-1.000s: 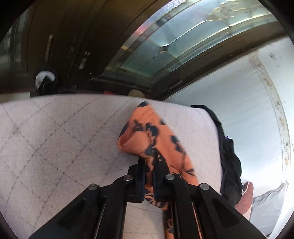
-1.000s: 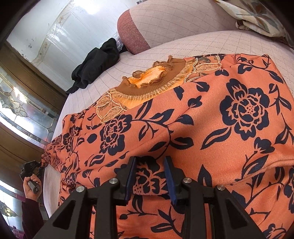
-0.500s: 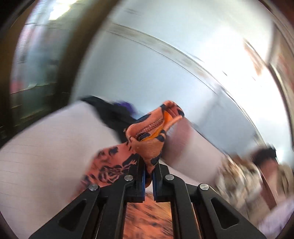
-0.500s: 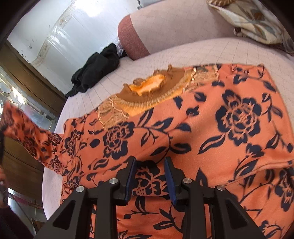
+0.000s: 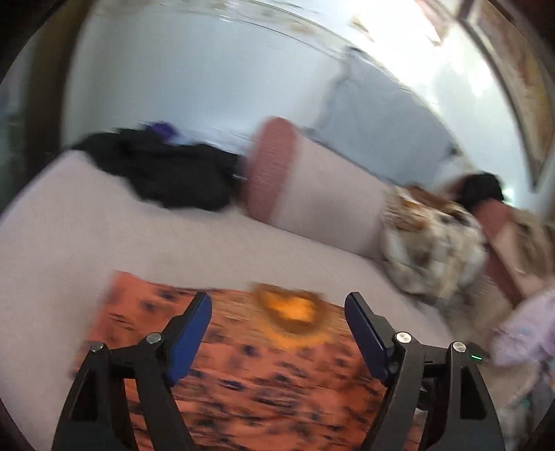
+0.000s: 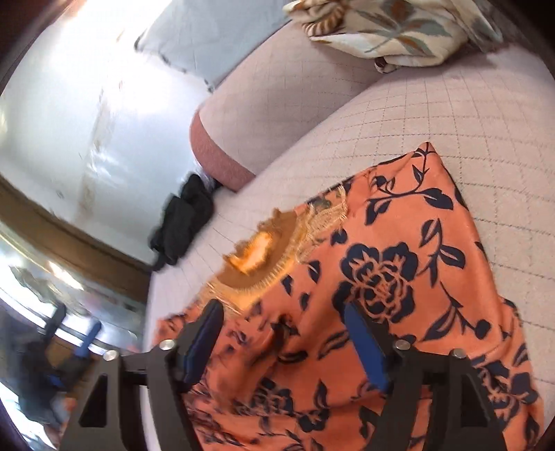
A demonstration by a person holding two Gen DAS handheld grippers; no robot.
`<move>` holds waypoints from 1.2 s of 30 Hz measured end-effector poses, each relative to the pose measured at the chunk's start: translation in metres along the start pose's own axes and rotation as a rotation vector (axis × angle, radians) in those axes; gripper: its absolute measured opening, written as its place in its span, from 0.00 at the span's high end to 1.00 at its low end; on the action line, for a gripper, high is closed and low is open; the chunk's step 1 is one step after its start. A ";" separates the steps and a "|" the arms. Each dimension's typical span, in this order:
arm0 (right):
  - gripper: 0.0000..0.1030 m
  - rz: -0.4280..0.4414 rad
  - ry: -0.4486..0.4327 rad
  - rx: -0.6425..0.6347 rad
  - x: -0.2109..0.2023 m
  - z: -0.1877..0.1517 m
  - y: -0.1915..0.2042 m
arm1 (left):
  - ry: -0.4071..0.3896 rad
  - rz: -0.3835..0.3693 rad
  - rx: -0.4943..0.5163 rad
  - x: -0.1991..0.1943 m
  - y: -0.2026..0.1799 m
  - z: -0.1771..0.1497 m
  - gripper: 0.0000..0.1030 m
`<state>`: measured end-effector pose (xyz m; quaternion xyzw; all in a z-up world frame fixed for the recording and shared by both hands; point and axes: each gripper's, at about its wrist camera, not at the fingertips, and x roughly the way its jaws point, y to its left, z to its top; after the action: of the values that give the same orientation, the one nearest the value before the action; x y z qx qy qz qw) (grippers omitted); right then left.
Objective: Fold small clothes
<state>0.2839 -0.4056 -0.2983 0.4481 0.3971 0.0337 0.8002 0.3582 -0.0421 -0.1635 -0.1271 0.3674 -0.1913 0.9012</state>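
An orange top with dark blue flowers (image 5: pixel 277 388) (image 6: pixel 399 277) lies on the quilted bed, its ruffled golden collar (image 5: pixel 291 312) (image 6: pixel 256 256) pointing away from me. My left gripper (image 5: pixel 277 296) hovers over the top near the collar. Its jaws are opening wide and nothing is between the blue pads (image 5: pixel 190 333). My right gripper (image 6: pixel 282 308) is just above the chest of the top, its jaws also opening, with cloth below them but not pinched. The left view is blurred. At the lower left of the right wrist view the left gripper (image 6: pixel 83 343) shows as a blur.
A black garment (image 5: pixel 166 173) (image 6: pixel 184 222) lies heaped at the far side of the pale quilted bed (image 5: pixel 104 236) (image 6: pixel 451 104). A bolster with a pink end (image 5: pixel 274 173) (image 6: pixel 215 152) and a leaf-patterned pillow (image 5: pixel 433 243) (image 6: pixel 392 31) lie behind the top. A white wall stands beyond.
The left gripper swung right with the sleeve, then let it go and opened. The right gripper opened off the fabric it pinched. The sleeve no longer sticks out at the left.
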 end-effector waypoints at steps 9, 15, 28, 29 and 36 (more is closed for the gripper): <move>0.29 0.134 0.297 0.052 0.061 -0.018 0.014 | 0.093 0.370 -0.199 0.028 0.108 -0.002 0.23; 0.88 0.043 0.336 -0.099 0.082 -0.042 0.048 | 0.138 0.385 -0.257 0.039 0.130 -0.012 0.23; 0.92 -0.324 -0.176 -0.194 -0.025 0.028 0.016 | 0.206 0.350 -0.153 0.069 0.088 -0.027 0.23; 0.92 -0.322 -0.155 -0.149 -0.022 0.032 0.002 | 0.220 0.340 -0.121 0.074 0.079 -0.031 0.23; 0.83 -0.315 0.010 0.033 -0.010 0.047 -0.043 | 0.304 0.400 0.137 0.115 0.031 -0.061 0.23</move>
<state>0.2954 -0.4676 -0.3113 0.3931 0.4670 -0.0966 0.7862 0.3979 -0.0699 -0.2885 0.0397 0.5025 -0.0506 0.8622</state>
